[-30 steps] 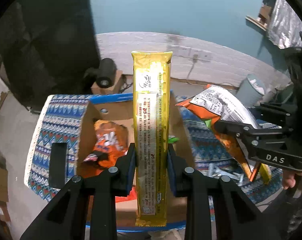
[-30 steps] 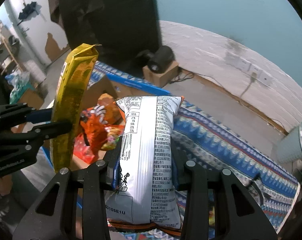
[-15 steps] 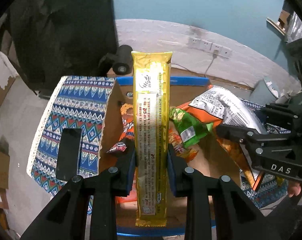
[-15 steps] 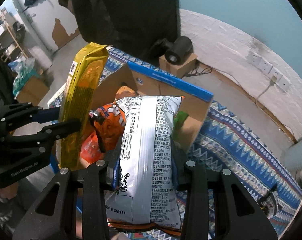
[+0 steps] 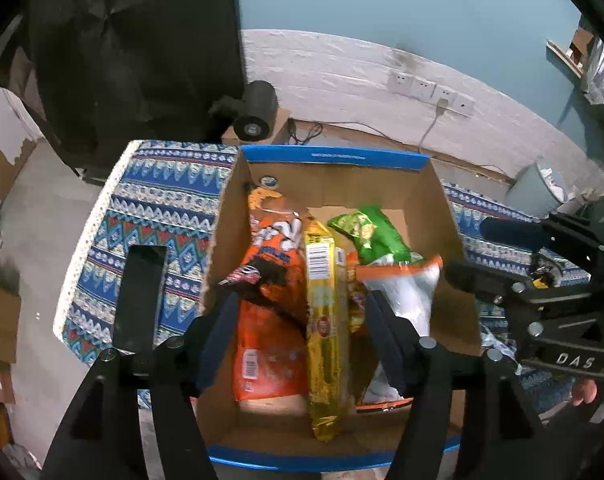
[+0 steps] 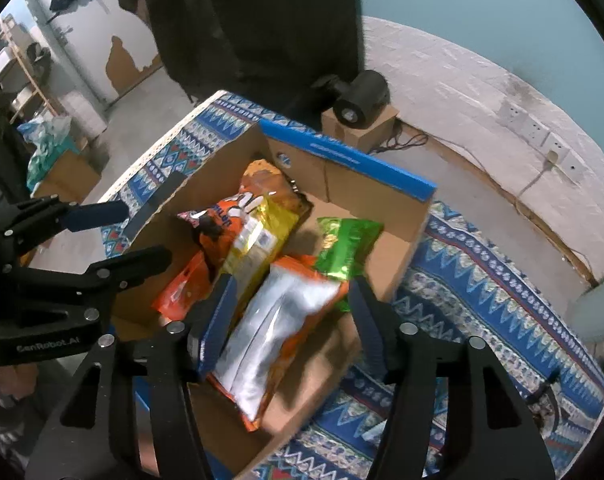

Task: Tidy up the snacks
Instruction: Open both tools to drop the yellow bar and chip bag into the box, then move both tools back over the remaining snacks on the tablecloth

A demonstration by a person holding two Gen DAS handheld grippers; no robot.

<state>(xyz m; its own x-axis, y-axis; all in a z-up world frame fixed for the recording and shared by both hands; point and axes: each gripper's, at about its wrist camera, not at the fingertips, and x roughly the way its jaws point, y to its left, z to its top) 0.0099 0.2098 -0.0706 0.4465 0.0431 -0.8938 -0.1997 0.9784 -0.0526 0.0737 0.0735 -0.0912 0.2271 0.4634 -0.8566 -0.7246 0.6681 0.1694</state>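
A cardboard box (image 5: 450, 216) (image 6: 406, 232) with a blue rim holds the snacks. My left gripper (image 5: 302, 308) hangs over it, its jaws opening; the long yellow packet (image 5: 326, 340) (image 6: 257, 240) lies loose below them on the pile, no pad touching it. My right gripper (image 6: 289, 292) (image 5: 478, 248) is opening too; the silver and orange chip bag (image 6: 277, 328) (image 5: 406, 296) lies blurred in the box under its jaws, free of the pads. An orange bag (image 5: 273, 292) and a green bag (image 5: 370, 236) (image 6: 342, 248) also lie inside.
The box stands on a blue patterned cloth (image 5: 153, 216) (image 6: 482, 300). A black phone-like slab (image 5: 139, 296) lies on the cloth left of the box. Behind are a black roll (image 5: 255, 110) on a small carton, a white brick wall with sockets (image 5: 422, 86) and a grey bin (image 5: 538, 188).
Both grippers have opened. The yellow packet and the silver chip bag, held upright before, have dropped into the box.
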